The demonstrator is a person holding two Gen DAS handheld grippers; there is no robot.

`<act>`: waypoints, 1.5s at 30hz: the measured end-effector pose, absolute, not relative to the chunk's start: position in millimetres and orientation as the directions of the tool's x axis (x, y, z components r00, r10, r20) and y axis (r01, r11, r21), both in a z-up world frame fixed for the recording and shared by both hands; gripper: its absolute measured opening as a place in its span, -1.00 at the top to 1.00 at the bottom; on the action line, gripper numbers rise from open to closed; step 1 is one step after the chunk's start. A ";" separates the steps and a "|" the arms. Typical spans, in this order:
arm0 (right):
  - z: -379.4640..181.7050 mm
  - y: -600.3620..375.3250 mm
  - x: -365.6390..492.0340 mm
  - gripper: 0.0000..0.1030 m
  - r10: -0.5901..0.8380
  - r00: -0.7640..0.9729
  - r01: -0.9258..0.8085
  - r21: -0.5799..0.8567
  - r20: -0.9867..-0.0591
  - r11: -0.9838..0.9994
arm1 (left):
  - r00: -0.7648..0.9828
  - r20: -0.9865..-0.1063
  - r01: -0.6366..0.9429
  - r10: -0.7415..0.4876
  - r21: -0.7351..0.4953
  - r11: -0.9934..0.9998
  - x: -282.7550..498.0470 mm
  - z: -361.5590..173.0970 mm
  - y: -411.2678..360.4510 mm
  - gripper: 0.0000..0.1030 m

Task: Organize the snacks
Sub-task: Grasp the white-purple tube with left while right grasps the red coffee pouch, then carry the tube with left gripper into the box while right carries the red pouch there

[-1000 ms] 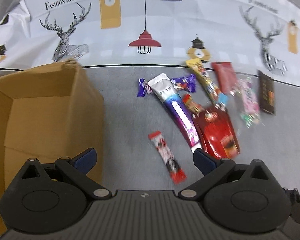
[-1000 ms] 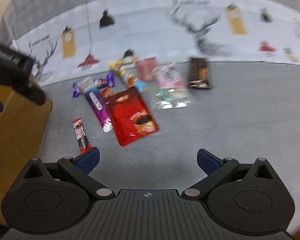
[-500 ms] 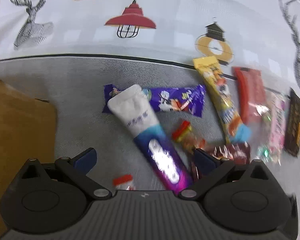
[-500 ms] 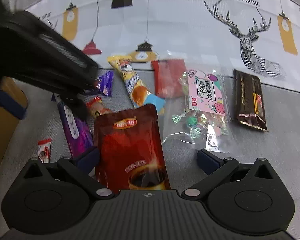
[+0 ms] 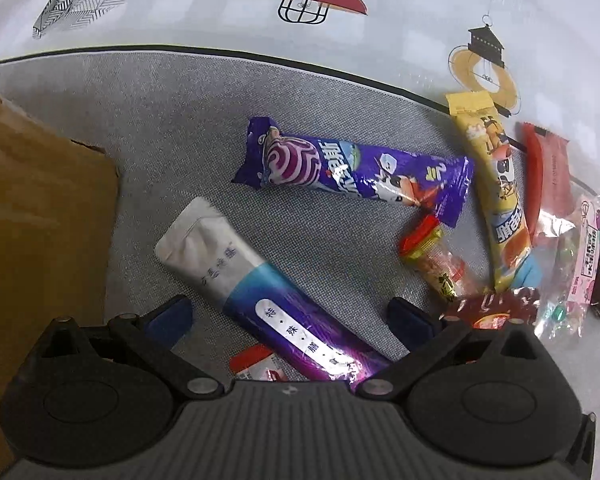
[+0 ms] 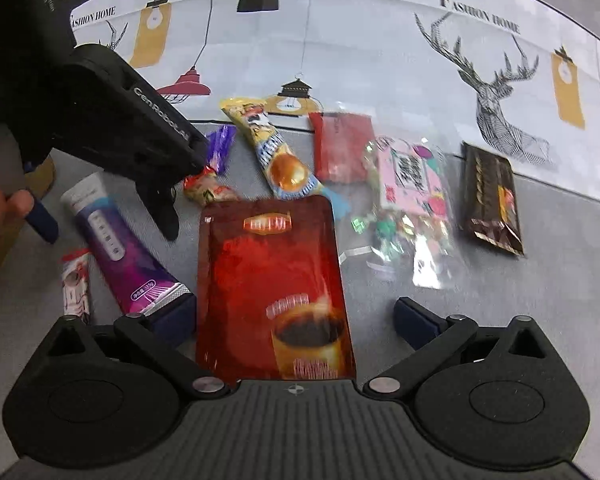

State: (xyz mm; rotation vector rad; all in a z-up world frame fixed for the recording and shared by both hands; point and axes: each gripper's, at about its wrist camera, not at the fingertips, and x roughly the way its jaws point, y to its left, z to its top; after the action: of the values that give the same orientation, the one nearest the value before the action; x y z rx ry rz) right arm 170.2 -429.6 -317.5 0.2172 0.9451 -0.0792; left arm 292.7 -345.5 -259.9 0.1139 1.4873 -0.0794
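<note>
Blue-padded and spread wide, the left tool (image 5: 288, 316) straddles the purple-and-white tube (image 5: 268, 300) lying on the grey desk (image 5: 172, 120), beside the cardboard box (image 5: 40, 208). Equally wide, the right tool (image 6: 296, 316) hangs over the red coffee pouch (image 6: 272, 280); other snacks lie just beyond.

"FASHION HOME" printed on the backdrop cloth (image 6: 380, 60), "GenRobot.AI" and "DAS" on the left gripper (image 6: 108, 216)
</note>
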 end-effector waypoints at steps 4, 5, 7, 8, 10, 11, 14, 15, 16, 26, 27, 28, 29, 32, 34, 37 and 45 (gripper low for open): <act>-305.7 -420.9 168.7 -0.26 0.041 0.595 0.134 0.149 -0.803 0.980 | 0.104 -0.995 0.143 -0.003 0.012 0.990 295.9 -240.2 -359.0 -0.31; -303.2 -417.6 165.9 -0.19 0.020 0.583 0.144 0.128 -0.812 0.981 | 0.109 -0.994 0.148 -0.018 -0.001 0.989 296.0 -234.1 -359.4 -0.01; -300.5 -418.3 157.8 -0.09 0.006 0.574 0.188 0.139 -0.819 0.972 | 0.100 -0.993 0.144 -0.066 -0.051 0.988 297.5 -226.3 -357.3 0.20; -299.5 -421.3 153.3 -0.08 0.002 0.567 0.224 0.157 -0.824 0.962 | 0.104 -0.991 0.144 -0.087 -0.072 0.987 297.6 -222.2 -355.6 0.30; -296.0 -429.0 142.6 -0.06 -0.019 0.555 0.306 0.182 -0.831 0.934 | 0.136 -0.984 0.167 -0.113 -0.090 0.982 295.9 -211.6 -353.5 0.41; -293.8 -433.8 136.4 -0.06 -0.028 0.552 0.343 0.197 -0.833 0.918 | 0.154 -0.980 0.188 -0.123 -0.093 0.978 293.4 -205.7 -353.4 0.42; -287.3 -442.2 120.5 -0.05 -0.039 0.555 0.413 0.235 -0.831 0.880 | 0.198 -0.966 0.244 -0.164 -0.114 0.963 279.7 -190.7 -350.3 0.44; -284.8 -443.3 115.4 -0.05 -0.046 0.556 0.427 0.238 -0.830 0.872 | 0.214 -0.961 0.266 -0.176 -0.116 0.957 275.0 -184.7 -350.5 0.45; -282.4 -443.8 110.6 -0.05 -0.052 0.555 0.438 0.239 -0.830 0.866 | 0.235 -0.955 0.288 -0.183 -0.112 0.951 265.3 -179.7 -350.9 0.46; -243.6 -444.9 73.1 -0.05 -0.115 0.598 0.515 0.271 -0.793 0.813 | 0.382 -0.880 0.441 -0.283 -0.095 0.893 206.9 -120.1 -322.9 0.57; -238.4 -443.6 69.8 -0.05 -0.121 0.604 0.516 0.270 -0.788 0.813 | 0.397 -0.869 0.454 -0.296 -0.095 0.886 200.3 -112.7 -320.3 0.57; -233.5 -442.3 67.2 -0.05 -0.126 0.610 0.515 0.271 -0.782 0.813 | 0.412 -0.858 0.466 -0.307 -0.092 0.880 194.9 -106.5 -318.0 0.57; -228.0 -440.9 64.0 -0.05 -0.128 0.616 0.514 0.274 -0.777 0.813 | 0.427 -0.847 0.477 -0.317 -0.086 0.874 188.2 -98.8 -315.2 0.57; -209.7 -433.0 51.6 -0.05 -0.137 0.634 0.507 0.276 -0.761 0.817 | 0.454 -0.814 0.504 -0.362 -0.101 0.858 165.6 -73.8 -300.0 0.57; -198.0 -426.6 43.3 -0.05 -0.137 0.643 0.502 0.280 -0.753 0.818 | 0.462 -0.800 0.511 -0.383 -0.113 0.852 152.7 -60.2 -289.6 0.57; -179.1 -414.1 30.5 -0.05 -0.122 0.661 0.486 0.299 -0.740 0.821 | 0.469 -0.783 0.512 -0.409 -0.136 0.848 131.9 -39.7 -264.6 0.57; -119.7 -365.8 0.9 -0.05 -0.055 0.726 0.381 0.335 -0.685 0.862 | 0.524 -0.742 0.481 -0.417 -0.146 0.864 79.8 1.8 -179.6 0.57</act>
State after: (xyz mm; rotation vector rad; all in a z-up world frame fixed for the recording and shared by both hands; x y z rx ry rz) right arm 0.9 -365.8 -119.7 0.4829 0.7238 -0.2509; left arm 79.8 -179.6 1.8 0.0806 0.8656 -0.5380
